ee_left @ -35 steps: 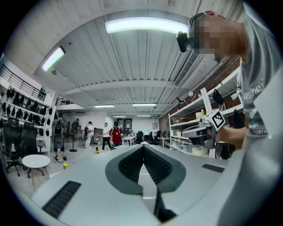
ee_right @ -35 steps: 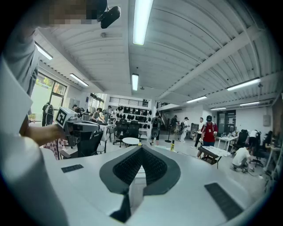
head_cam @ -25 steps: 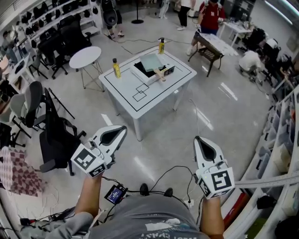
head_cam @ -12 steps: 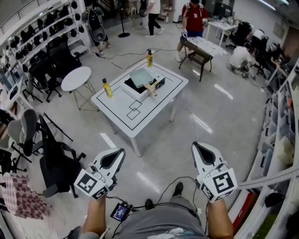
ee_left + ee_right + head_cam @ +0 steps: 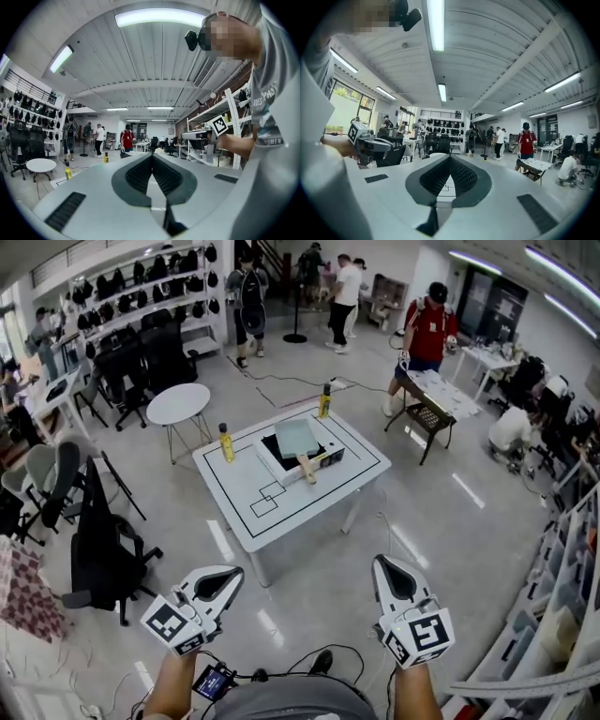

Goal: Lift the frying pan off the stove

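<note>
We hold the white left gripper [image 5: 232,572] and right gripper [image 5: 381,564] low, jaws pressed together, empty. The pale wooden-handled frying pan [image 5: 297,440] sits on the black stove [image 5: 275,446] on the white table [image 5: 281,521] ahead, between two yellow bottles [image 5: 226,442] [image 5: 324,401].

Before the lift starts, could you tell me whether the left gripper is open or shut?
Shut: on the left gripper the jaws meet at their tips, with nothing between them.

open floor [image 5: 314,568] leads to the white table [image 5: 314,495] (black chair [image 5: 98,540] left, shelving [image 5: 562,568] right).
</note>
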`<state>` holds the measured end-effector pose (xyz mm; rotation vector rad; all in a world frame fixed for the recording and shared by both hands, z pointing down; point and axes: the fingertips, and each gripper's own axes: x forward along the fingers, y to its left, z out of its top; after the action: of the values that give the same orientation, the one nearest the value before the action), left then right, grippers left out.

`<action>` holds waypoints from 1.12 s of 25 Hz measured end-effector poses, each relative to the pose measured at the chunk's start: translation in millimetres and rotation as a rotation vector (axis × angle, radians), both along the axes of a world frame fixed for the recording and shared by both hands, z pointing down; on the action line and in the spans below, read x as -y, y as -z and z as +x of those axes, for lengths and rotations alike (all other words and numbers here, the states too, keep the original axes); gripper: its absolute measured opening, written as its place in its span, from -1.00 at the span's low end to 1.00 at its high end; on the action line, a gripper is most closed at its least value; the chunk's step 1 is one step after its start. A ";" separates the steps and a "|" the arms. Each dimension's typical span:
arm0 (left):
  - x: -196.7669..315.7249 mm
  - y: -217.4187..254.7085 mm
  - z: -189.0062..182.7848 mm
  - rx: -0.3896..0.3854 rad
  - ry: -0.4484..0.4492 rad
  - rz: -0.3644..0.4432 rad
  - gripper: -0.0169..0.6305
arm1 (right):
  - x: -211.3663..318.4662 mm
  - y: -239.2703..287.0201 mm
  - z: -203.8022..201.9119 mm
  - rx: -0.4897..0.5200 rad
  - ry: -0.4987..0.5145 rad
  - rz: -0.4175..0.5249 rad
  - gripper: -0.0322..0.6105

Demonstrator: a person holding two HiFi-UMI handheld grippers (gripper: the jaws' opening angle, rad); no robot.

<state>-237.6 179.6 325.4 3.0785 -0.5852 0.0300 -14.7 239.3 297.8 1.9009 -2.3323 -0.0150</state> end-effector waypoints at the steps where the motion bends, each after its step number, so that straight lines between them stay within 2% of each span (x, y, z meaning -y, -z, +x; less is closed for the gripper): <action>1: 1.0 0.0 6.8 0.001 0.016 -0.001 -0.96 | 4.7 -1.2 8.3 0.003 0.016 0.000 -0.87; 13: 2.5 3.9 82.7 0.028 0.151 -0.006 -0.96 | 35.6 -7.0 95.5 0.037 0.145 0.008 -0.87; 22: 13.8 15.1 129.5 0.051 0.141 0.012 -0.96 | 43.7 -11.5 141.3 0.085 0.140 0.017 -0.87; 28: 38.3 5.9 143.8 0.042 0.116 -0.006 -0.96 | 61.8 -23.7 148.4 0.079 0.130 -0.014 -0.87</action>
<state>-93.8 141.3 319.5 3.0387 -0.7636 0.0960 133.7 177.5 321.5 1.7716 -2.4970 0.0639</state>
